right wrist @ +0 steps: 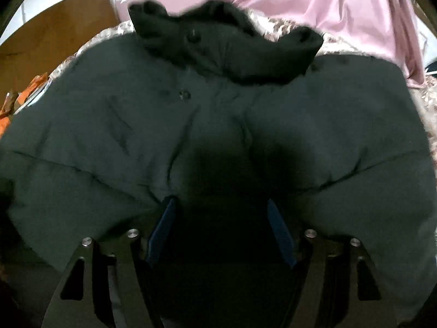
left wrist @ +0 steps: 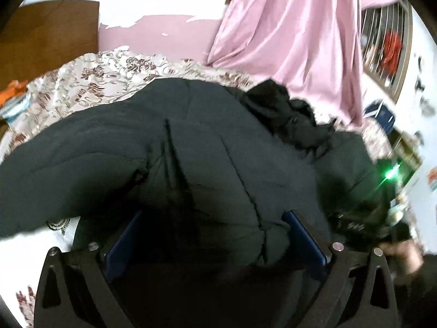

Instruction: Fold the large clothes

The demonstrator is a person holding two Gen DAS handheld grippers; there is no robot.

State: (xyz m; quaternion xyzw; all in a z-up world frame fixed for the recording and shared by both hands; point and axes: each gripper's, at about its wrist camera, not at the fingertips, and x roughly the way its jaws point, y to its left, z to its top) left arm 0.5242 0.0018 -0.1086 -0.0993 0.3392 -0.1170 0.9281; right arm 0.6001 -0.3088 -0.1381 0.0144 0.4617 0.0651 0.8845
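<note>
A large dark green padded jacket [left wrist: 218, 150] lies spread on a floral bedspread [left wrist: 95, 82], its black furry collar [left wrist: 281, 106] bunched at the far side. My left gripper [left wrist: 215, 235] is at the jacket's near edge with its jaws wide apart; a puffy fold bulges between the blue pads [left wrist: 303, 235], and no pinch on it shows. In the right wrist view the jacket [right wrist: 327, 136] fills the frame front side up, with buttons and the collar [right wrist: 232, 43] at the top. My right gripper [right wrist: 222, 218] hovers close over its middle, open, holding nothing.
A pink curtain [left wrist: 295, 27] hangs behind the bed, beside a barred window [left wrist: 387, 49]. A brown wooden board [left wrist: 49, 32] stands at the back left. Orange items [right wrist: 24, 95] lie at the bed's left edge. A hand [left wrist: 404, 251] shows at the lower right under a green light [left wrist: 390, 175].
</note>
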